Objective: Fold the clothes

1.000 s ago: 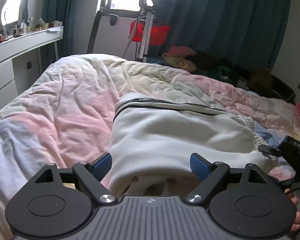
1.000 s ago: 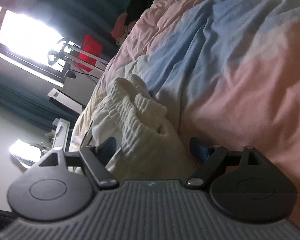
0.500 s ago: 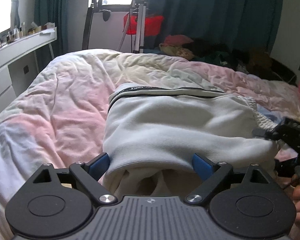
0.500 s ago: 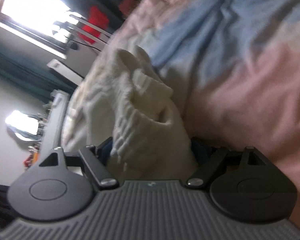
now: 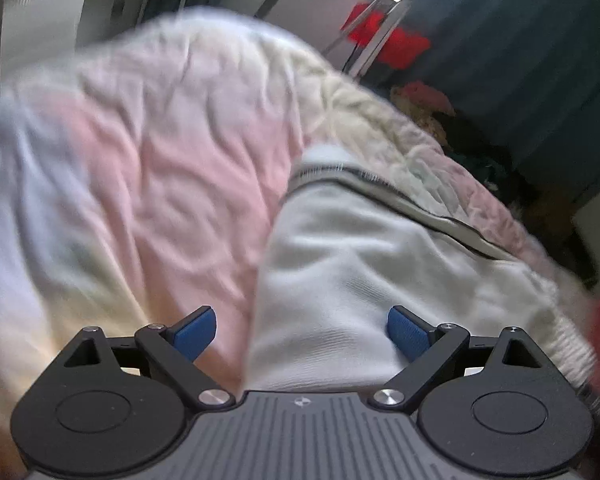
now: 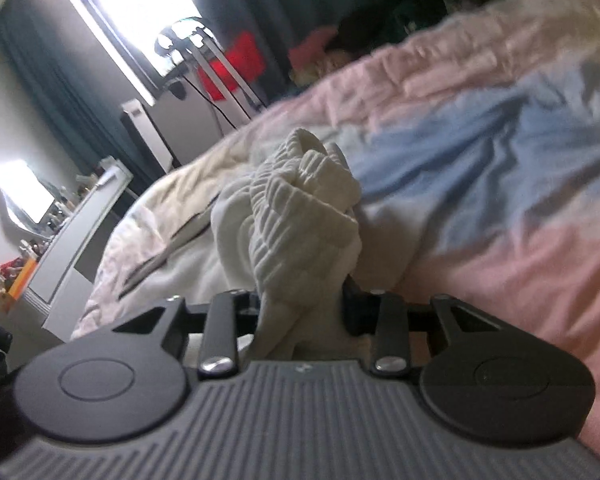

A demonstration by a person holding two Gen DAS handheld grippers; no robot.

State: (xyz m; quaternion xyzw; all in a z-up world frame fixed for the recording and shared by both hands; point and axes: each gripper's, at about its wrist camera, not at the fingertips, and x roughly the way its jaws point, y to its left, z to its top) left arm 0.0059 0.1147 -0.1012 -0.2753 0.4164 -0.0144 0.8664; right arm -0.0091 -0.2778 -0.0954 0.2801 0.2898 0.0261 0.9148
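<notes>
A white zip sweatshirt (image 5: 380, 264) lies folded on the pastel duvet (image 5: 152, 168), its dark zipper line along the far edge. My left gripper (image 5: 302, 330) is open, its blue pads either side of the garment's near left corner, above the cloth. In the right wrist view the sweatshirt's ribbed hem (image 6: 300, 216) bunches up between the fingers. My right gripper (image 6: 300, 312) is shut on that hem. The left wrist view is blurred by motion.
The duvet (image 6: 500, 168) covers the whole bed in pink, blue and cream patches. A white dresser (image 6: 72, 248) stands to the left. A red item on a metal stand (image 5: 384, 40) and piled clothes (image 5: 424, 96) sit past the bed by dark curtains.
My right gripper has closed on the ribbed hem; it was open a second ago. My left gripper has swung and tilted left, staying open over the garment's near corner.
</notes>
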